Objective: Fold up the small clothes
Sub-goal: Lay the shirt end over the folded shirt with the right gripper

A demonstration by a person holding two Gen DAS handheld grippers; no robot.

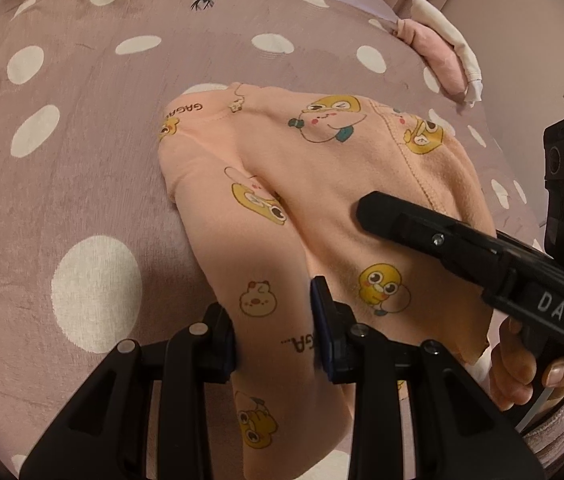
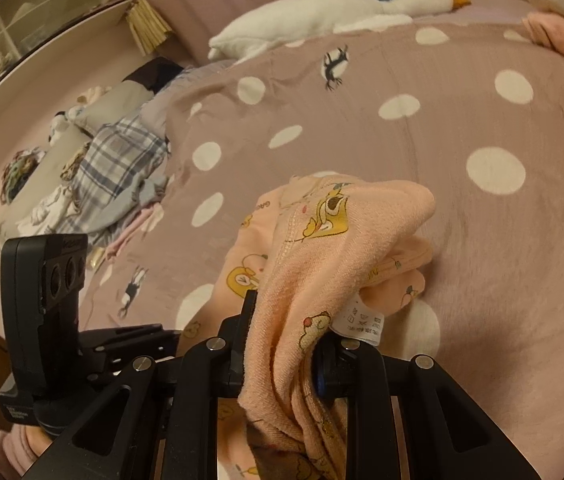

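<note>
two grippers were on one garment. the left gripper (image 1: 274, 332) had its jaws narrowed onto a fold of the peach printed garment (image 1: 322, 184) near its lower edge, cloth pinched between the pads. the right gripper (image 2: 282, 344) was likewise closed on a thick bunch of the same cloth, beside the care label (image 2: 362, 320); in the left wrist view its finger lay across the fabric.

the garment hung from both grips, and its far end lay on the polka-dot bed cover (image 1: 82, 160), collar end farthest from us. a folded pink and white pile (image 1: 446, 52) sat well apart at the bed's edge, a plush goose (image 2: 342, 8) beyond.

we judged the cloth light, soft and limp: it would sag and bunch, not hold a crease unaided. the right grip held several layers, so a clean fold looked unlikely without regrasping. best holds seemed the hem corners or side seams, one layer pair each.
</note>
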